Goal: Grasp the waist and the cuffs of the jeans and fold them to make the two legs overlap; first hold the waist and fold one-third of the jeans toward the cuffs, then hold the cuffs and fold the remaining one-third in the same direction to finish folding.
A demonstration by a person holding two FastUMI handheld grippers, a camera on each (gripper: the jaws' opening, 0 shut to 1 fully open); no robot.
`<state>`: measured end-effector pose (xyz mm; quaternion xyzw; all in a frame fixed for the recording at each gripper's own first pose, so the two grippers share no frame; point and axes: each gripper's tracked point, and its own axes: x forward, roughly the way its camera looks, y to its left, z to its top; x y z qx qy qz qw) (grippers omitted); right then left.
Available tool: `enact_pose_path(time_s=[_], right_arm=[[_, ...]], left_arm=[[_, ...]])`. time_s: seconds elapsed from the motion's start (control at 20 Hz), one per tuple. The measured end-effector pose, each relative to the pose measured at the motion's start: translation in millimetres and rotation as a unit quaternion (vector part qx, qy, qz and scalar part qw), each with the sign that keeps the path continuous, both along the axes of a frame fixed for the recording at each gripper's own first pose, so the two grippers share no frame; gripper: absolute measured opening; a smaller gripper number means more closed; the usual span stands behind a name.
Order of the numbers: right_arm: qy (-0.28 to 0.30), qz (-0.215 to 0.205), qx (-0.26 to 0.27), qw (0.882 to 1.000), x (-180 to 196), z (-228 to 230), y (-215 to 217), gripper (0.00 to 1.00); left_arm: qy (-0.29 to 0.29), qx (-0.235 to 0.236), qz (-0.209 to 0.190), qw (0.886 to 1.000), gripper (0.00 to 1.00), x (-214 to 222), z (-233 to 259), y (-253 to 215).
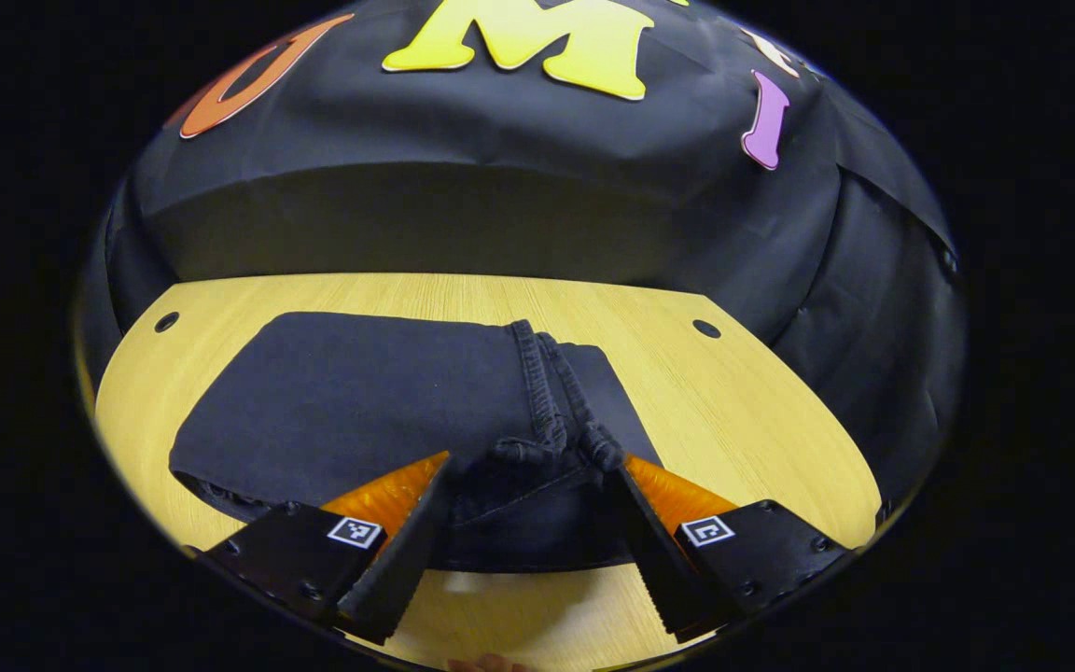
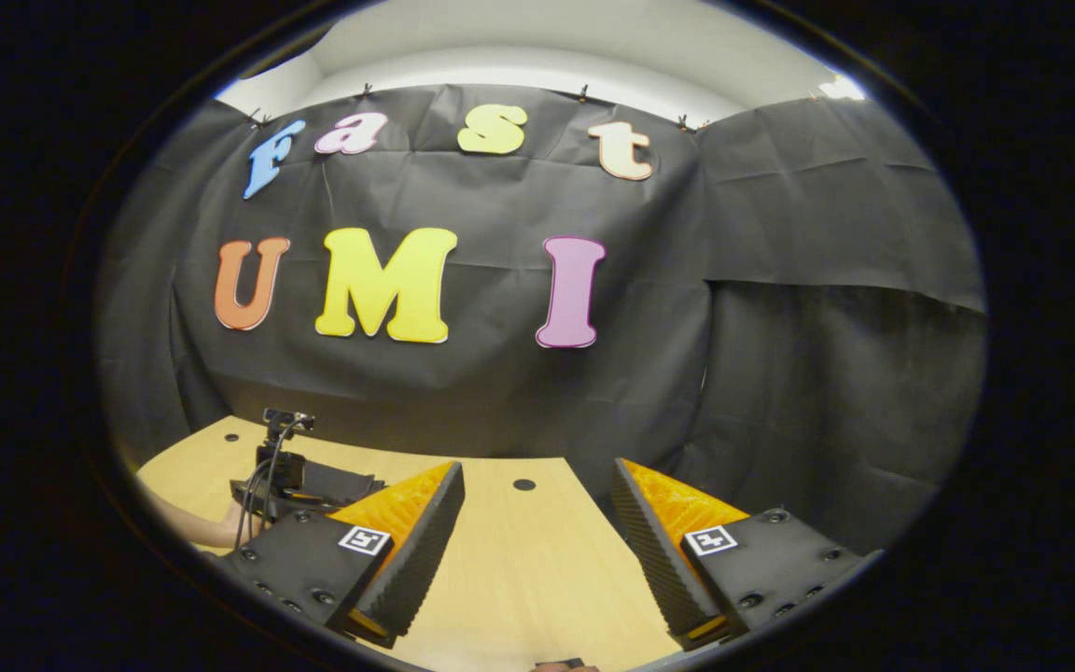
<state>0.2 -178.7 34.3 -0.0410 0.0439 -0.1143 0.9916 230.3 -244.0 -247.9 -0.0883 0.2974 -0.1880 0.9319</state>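
The jeans point(image 1: 360, 401) are seen in the left gripper view lying folded on the wooden surface point(image 1: 761, 411), a dark flat bundle with a thick stitched seam running down toward the camera. The near edge of the bundle lies between the fingers of the left hand-held gripper point(image 1: 528, 523) — the fabric fills the gap, yet the fingers are spread wide and whether either one touches the cloth cannot be told. Small square black-and-white markers are carried on both fingers; no readable writing is found on the jeans.

In the right gripper view, the right hand-held gripper point(image 2: 537, 551) is held wide open above bare wood, with nothing between its fingers. Farther off to the left, the other gripper's camera mount point(image 2: 281, 457) and a forearm point(image 2: 197, 527) are seen — beside a dark piece of the jeans.
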Motion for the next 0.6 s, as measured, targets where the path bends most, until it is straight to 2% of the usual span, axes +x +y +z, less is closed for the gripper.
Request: enact_pose_path(time_s=[0.3, 0.45, 0.6], right_arm=[[-0.001, 0.015, 0.024, 1.000, 23, -8, 22, 0.99], [-0.009, 0.046, 0.038, 0.998, 43, -10, 55, 0.99], [-0.018, 0.083, 0.058, 0.995, 62, -14, 99, 0.98]], left_arm=[[-0.072, -0.006, 0.048, 0.996, 1.00, -4, 63, 54], [-0.122, -0.008, 0.088, 0.989, 1.00, -20, 115, 104], [-0.175, 0.002, 0.130, 0.976, 0.98, -52, 175, 159]])
